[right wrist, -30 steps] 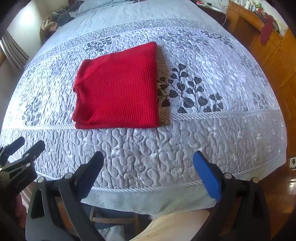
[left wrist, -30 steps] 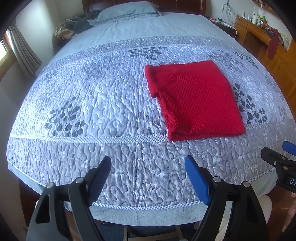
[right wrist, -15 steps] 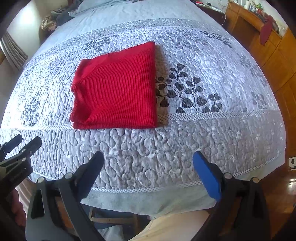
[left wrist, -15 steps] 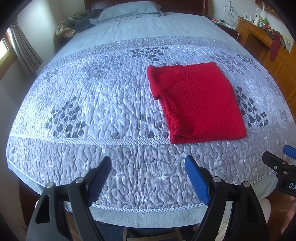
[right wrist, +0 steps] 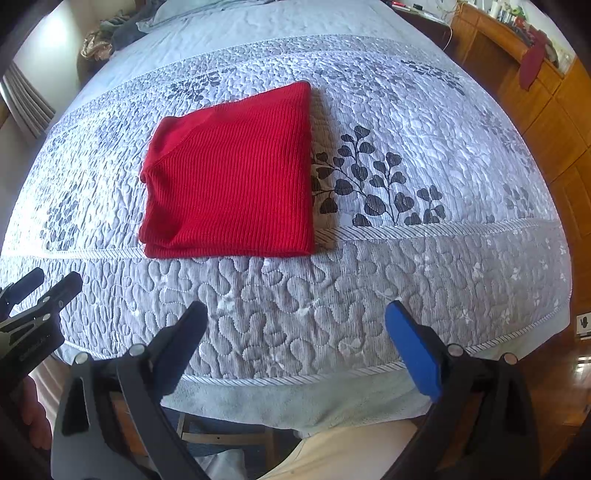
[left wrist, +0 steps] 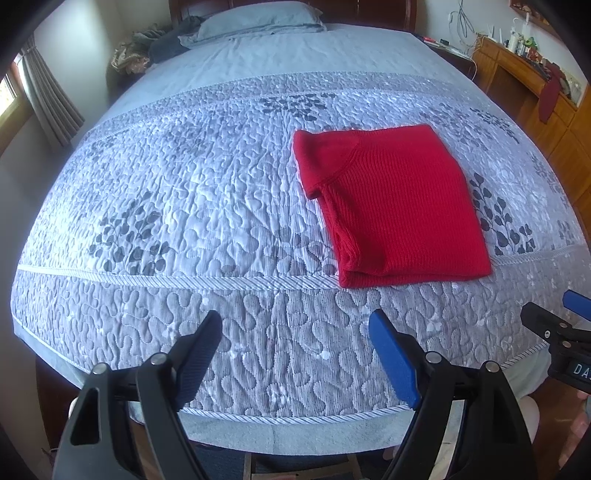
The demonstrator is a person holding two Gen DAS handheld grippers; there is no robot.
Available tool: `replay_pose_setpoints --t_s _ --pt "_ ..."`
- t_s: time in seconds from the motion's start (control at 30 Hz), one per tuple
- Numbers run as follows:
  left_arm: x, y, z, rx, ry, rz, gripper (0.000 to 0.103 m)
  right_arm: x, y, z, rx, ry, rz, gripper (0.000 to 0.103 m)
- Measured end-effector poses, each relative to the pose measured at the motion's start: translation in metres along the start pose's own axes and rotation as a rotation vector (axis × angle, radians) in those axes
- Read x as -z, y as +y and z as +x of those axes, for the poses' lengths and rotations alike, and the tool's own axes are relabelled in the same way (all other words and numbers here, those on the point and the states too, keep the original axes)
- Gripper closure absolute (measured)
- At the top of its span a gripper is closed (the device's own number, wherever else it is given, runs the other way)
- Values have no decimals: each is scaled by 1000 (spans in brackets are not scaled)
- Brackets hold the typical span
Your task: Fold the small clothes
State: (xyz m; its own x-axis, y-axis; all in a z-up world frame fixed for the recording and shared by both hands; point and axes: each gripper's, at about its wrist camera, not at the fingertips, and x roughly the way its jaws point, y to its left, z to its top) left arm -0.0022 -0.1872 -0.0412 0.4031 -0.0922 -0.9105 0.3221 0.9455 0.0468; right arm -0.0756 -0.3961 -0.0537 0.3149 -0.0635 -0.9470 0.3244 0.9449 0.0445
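The left gripper [left wrist: 295, 354] hangs over the near edge of the bed, its jaws spread wide with nothing between them, one finger black, the other tipped in blue. The right gripper [right wrist: 295, 339] sits just beside it, spread equally wide and also empty. Both are tilted down at the quilted grey bedspread [left wrist: 184, 221] with its dark leaf print. Further in, well apart from both grippers, the red knitted sweater [right wrist: 229, 177] lies folded into a neat rectangle, flat on the quilt, its near edge along a corded stripe. Beyond it a pale blue pillow [left wrist: 255, 16] rests at the headboard, and a wooden dresser [right wrist: 546, 110] lines the right wall.
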Motion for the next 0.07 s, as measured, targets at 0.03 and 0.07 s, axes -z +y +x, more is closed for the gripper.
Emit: replay_pose_setpoints --t_s 0.03,0.07 --pt "0 0 -1 0 -4 0 21 0 -1 0 -1 0 3 6" --pt "0 0 -2 0 -8 0 21 0 -1 0 -1 0 5 6"
